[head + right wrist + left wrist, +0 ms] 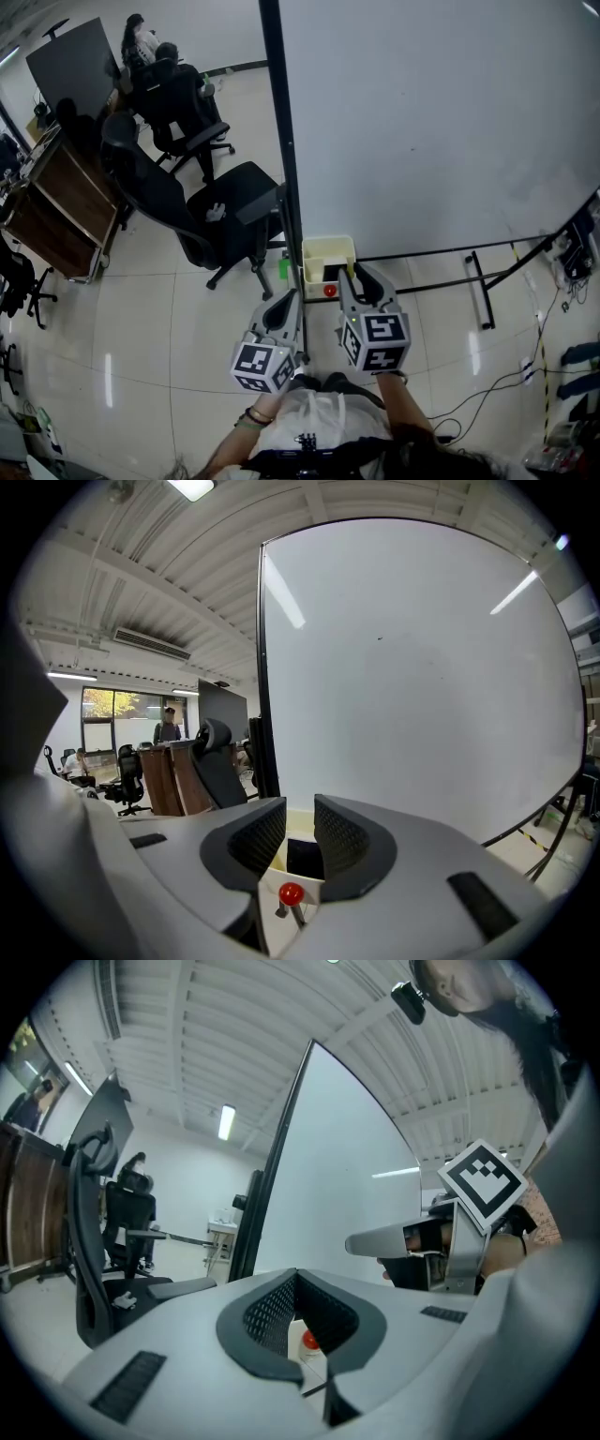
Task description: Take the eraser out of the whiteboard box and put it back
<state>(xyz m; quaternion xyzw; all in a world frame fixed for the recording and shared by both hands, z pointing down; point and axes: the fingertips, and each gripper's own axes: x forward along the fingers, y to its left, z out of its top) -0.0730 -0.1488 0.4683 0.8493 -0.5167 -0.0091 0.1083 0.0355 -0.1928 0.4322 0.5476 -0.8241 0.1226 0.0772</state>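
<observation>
A cream whiteboard box hangs at the lower left corner of the big whiteboard. A dark eraser stands in it. My right gripper reaches into the box from the front. In the right gripper view its pads stand a narrow gap apart, with the dark eraser between them above the cream box wall: shut on it. My left gripper hangs just left of the box, beside the board's black post. Its jaws meet at the tip, shut and holding nothing.
A red knob sticks out below the box. A small green thing sits on the post. Black office chairs and a wooden desk stand to the left. The board's stand foot and floor cables lie at the right.
</observation>
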